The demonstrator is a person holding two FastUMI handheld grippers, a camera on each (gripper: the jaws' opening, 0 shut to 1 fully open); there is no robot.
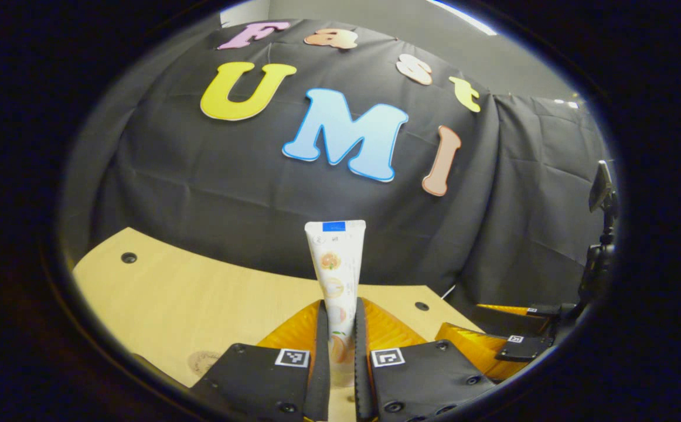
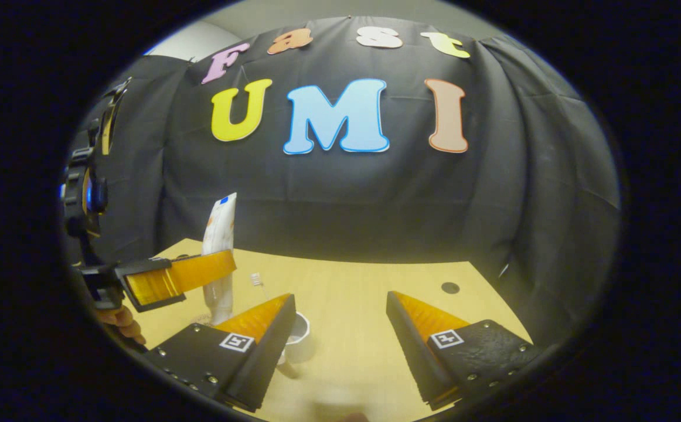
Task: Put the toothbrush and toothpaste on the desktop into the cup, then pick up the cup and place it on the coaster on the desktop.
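White toothpaste [image 1: 336, 275] stands upright, clamped in left tool [image 1: 340, 328]; right tool [image 2: 340, 319] gapes beside it.

In the right gripper view, the toothpaste [image 2: 221, 234] stands upright at left, above the table [image 2: 346, 293]. The cup [image 2: 299, 340] sits lower centre, the toothbrush [image 2: 256, 280] rising behind it.

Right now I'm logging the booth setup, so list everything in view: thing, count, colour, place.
toothpaste tube: one, white with blue end, upright, clamped in the left tool
toothbrush: one, pale head, sticking up above the cup
cup: one, white, on the desktop behind the right tool's finger
coaster: one, tan, on the desktop, left of the left tool
desktop: one, light wood
left tool: shut on the tube
right tool: open, empty
hand: one, holding the left tool
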